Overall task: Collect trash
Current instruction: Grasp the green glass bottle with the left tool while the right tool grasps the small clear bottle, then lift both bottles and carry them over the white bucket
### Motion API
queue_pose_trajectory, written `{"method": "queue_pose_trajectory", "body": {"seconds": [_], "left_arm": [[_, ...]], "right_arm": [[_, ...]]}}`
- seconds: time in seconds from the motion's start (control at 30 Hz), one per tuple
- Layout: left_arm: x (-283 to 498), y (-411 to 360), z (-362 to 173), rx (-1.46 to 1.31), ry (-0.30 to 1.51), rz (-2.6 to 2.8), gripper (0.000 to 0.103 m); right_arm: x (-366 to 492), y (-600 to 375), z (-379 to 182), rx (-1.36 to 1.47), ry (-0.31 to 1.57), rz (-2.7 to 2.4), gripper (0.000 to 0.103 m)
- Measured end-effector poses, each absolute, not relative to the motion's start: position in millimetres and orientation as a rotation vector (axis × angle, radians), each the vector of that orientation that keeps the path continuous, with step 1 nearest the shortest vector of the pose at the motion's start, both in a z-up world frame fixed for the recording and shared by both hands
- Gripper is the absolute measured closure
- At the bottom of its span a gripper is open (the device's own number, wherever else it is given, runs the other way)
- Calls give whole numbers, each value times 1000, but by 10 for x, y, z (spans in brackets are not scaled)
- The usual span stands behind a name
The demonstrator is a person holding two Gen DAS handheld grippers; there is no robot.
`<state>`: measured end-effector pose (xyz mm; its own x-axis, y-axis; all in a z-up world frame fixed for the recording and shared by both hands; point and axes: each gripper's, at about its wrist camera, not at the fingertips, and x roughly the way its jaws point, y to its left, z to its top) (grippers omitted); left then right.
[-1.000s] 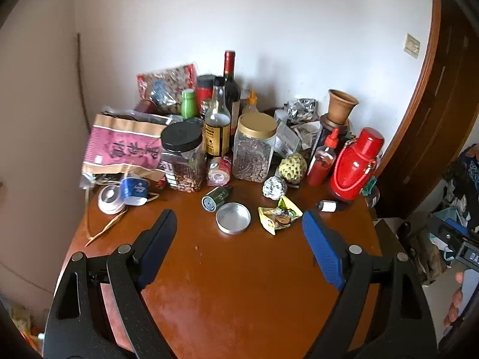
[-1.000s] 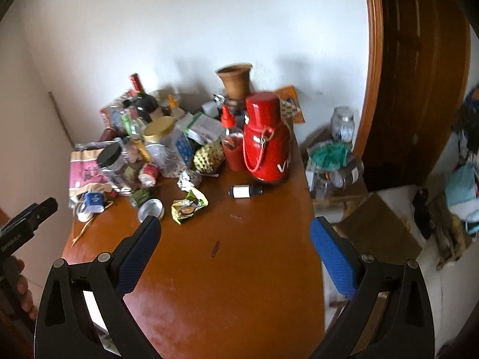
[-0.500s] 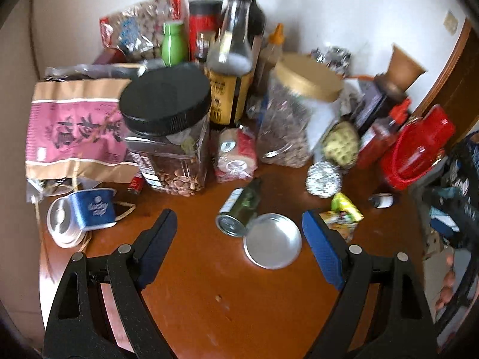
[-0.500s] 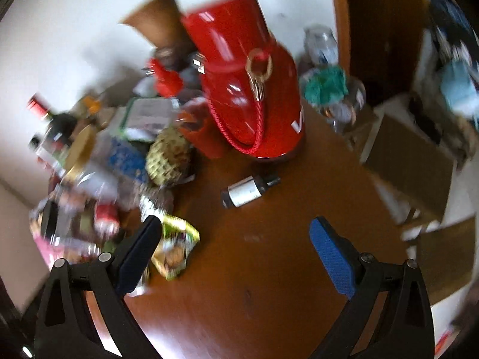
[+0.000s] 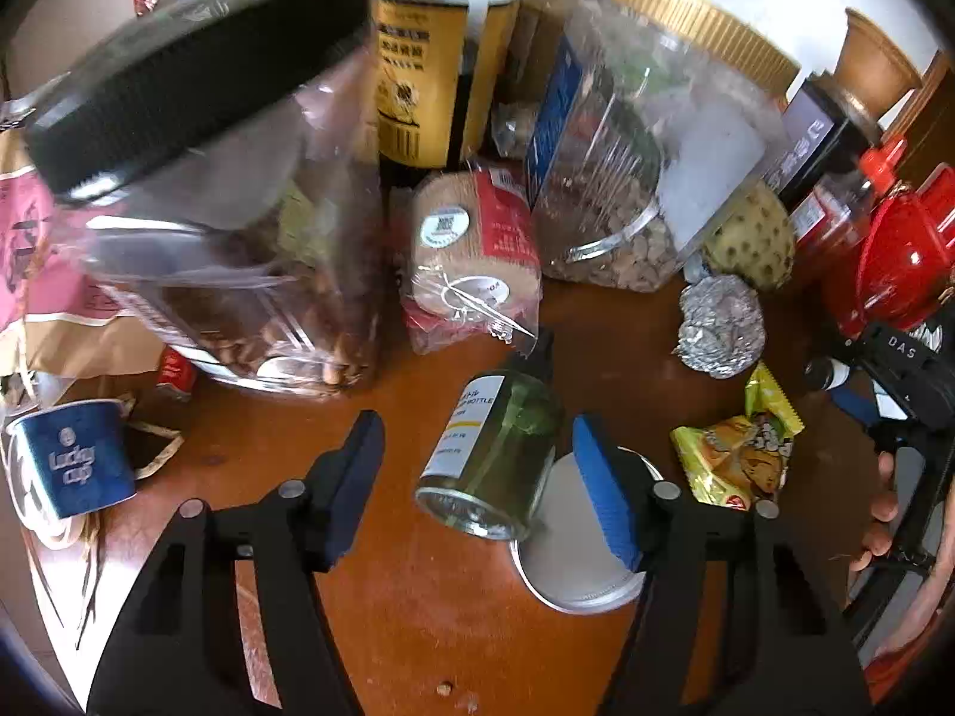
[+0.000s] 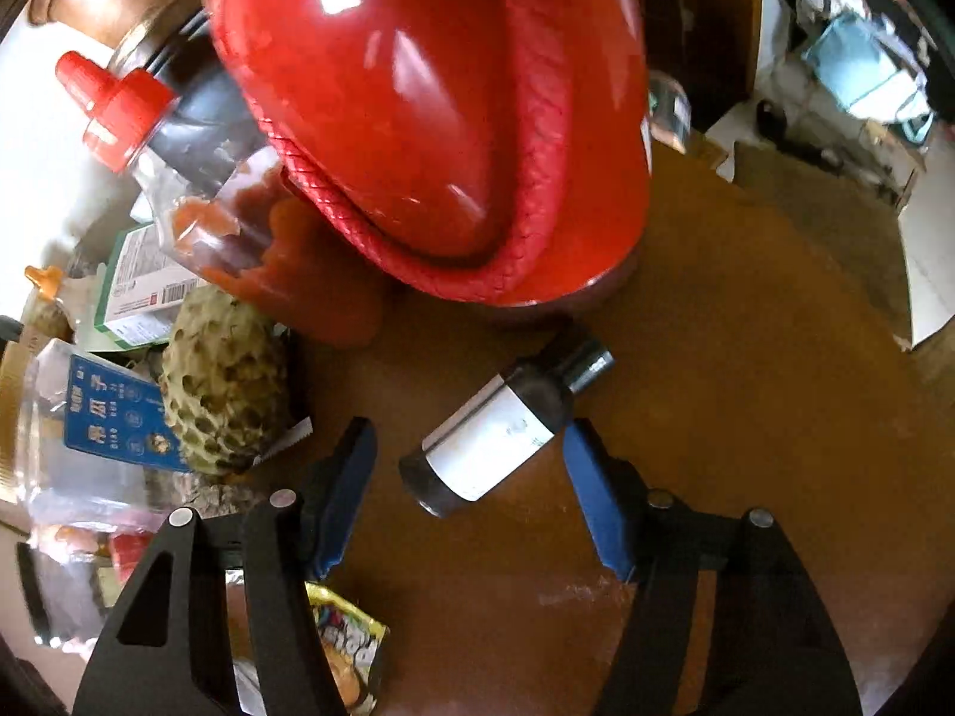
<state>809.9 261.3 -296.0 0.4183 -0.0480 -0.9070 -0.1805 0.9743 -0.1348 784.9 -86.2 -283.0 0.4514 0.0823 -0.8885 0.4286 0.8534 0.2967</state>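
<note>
In the left wrist view a small green glass bottle with a white label lies on its side on the brown table. My left gripper is open, its blue pads on either side of the bottle's base, not touching. In the right wrist view a small dark bottle with a white label lies on its side. My right gripper is open around its lower end. A yellow snack wrapper and a foil ball lie to the right of the green bottle. The wrapper also shows in the right wrist view.
A round metal lid lies under the left gripper's right finger. Jars, a sauce bottle, a wrapped roll and a blue paper cup crowd the back. A red flask and ketchup bottle stand just beyond the dark bottle.
Both grippers have moved forward and down close to the table. The left now straddles the green bottle and the right straddles the dark bottle. Both jaws have narrowed.
</note>
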Motion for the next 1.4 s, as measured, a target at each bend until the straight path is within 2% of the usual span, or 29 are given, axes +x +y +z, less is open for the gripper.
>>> {"method": "queue_pose_trajectory", "body": {"seconds": [0.07,0.1,0.27,0.6,1.03,1.4], "left_arm": [[8143,2591,-3015,-218,1151,81,43],[8163,2581,-3036,-215,1156,81,45],[8217,2544,-3135,-228,1180,73,53],[8165,2349,-2981,-190,1145,85,62],[7798,2252,-2374,-195,1044,134,62],[7407,1845,-1900,-201,955,123,62]], "right_arm": [[7840,-839,-2819,490,1089,-235,42],[7839,-827,-2819,468,1089,-238,46],[7738,-856,-2814,418,1087,-203,52],[7442,-976,-2847,374,1158,-83,74],[6989,-835,-2501,221,1165,108,76],[6669,-1043,-2737,83,1364,264,76]]}}
